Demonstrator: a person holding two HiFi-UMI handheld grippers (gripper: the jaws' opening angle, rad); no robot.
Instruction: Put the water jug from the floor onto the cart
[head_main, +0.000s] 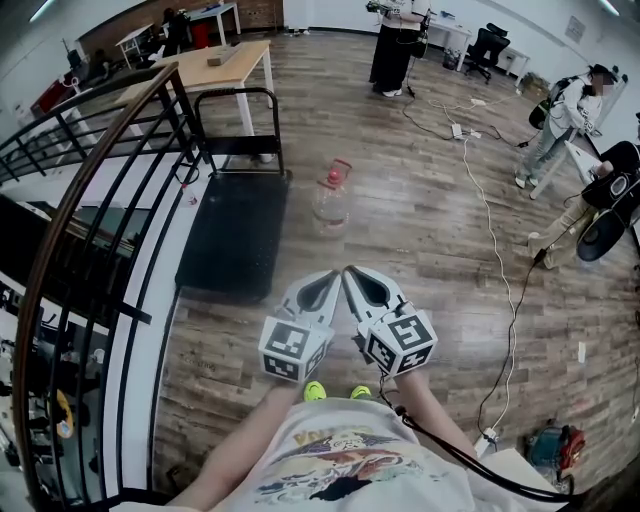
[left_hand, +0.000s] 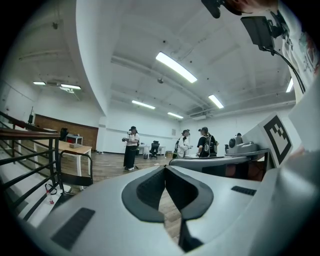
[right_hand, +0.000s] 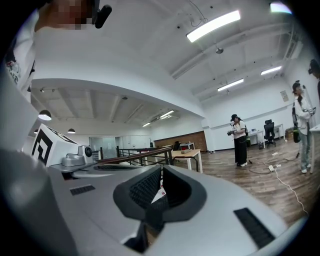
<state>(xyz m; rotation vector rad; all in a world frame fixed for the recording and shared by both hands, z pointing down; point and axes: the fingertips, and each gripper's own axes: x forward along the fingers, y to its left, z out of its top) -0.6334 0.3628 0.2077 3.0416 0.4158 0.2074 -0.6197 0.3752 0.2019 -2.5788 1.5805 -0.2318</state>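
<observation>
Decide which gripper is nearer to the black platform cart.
Left. In the head view the left gripper is just right of the platform cart, by its near corner; the right gripper is beside it, farther away.

The water jug (head_main: 331, 195) stood on the floor (head_main: 420, 230) just beside the right edge of the cart (head_main: 235, 240). A railing (head_main: 85, 190) ran along the cart's left side and a table (head_main: 215, 62) stood behind it. The left gripper (head_main: 333, 274) and right gripper (head_main: 350, 271) sat side by side in front of the jug, well apart from it, and a cable (head_main: 489, 205) trailed across the floor to their right.
</observation>
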